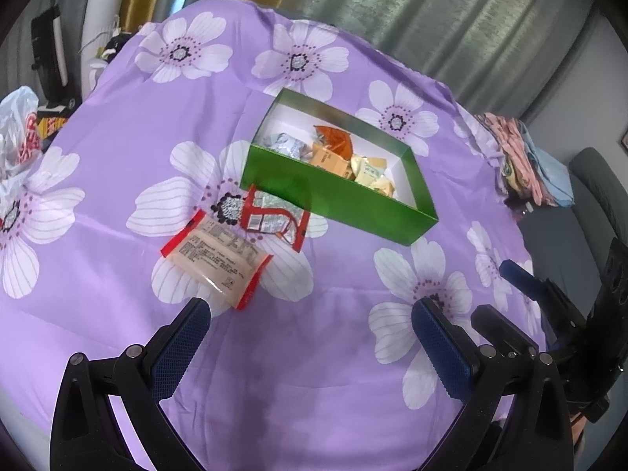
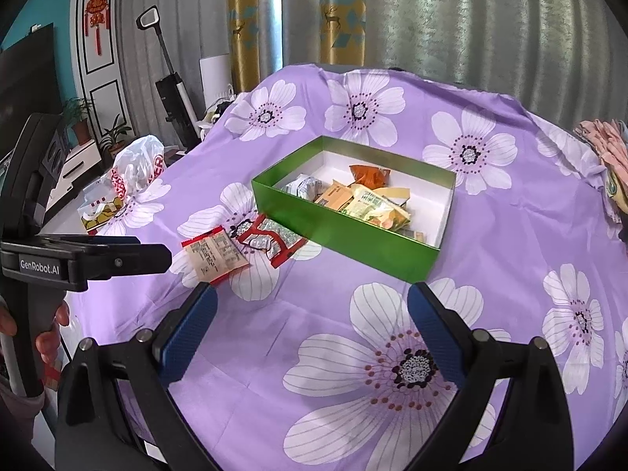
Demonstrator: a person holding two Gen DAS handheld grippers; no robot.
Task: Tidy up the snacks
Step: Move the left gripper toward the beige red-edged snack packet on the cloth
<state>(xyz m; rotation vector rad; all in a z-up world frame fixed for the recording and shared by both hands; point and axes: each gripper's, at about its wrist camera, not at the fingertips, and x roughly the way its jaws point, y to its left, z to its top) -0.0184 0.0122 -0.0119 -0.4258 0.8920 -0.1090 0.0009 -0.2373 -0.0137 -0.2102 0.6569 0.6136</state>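
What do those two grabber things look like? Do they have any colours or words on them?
Both grabbers match. The left gripper and right gripper have black plastic frames with silver bolts. Their fingers are flat pads with bumpy dark blue rubber. Seen from the right camera, the left one's black body carries white lettering reading GenRobot.AI.

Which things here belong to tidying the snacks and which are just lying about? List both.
For the job:
green box, partly filled with snacks
beige snack packet on the cloth
red-and-silver wrapper beside it

Lying about:
white plastic bag
folded fabric pile
upright vacuum cleaner
potted plants
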